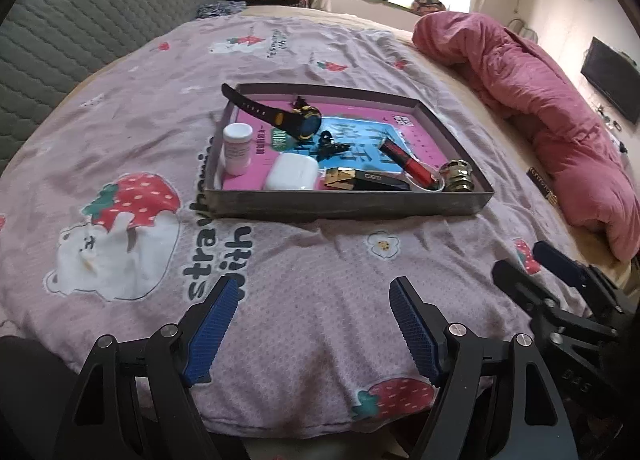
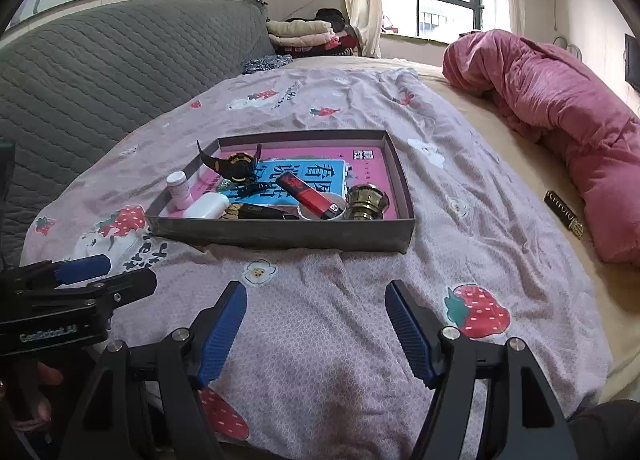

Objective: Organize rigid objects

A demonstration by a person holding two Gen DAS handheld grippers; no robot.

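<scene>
A grey shallow box lies on the bed. In it are a black-and-yellow watch, a white bottle, a white earbud case, a red tube, a brass knob, a black hair clip and a black-and-gold item. My left gripper is open and empty, near side of the box. My right gripper is open and empty too, also short of the box.
A lilac strawberry-print sheet covers the bed. A rolled pink quilt lies on the right. A small black-and-gold stick lies beside it. A grey quilted headboard is on the left.
</scene>
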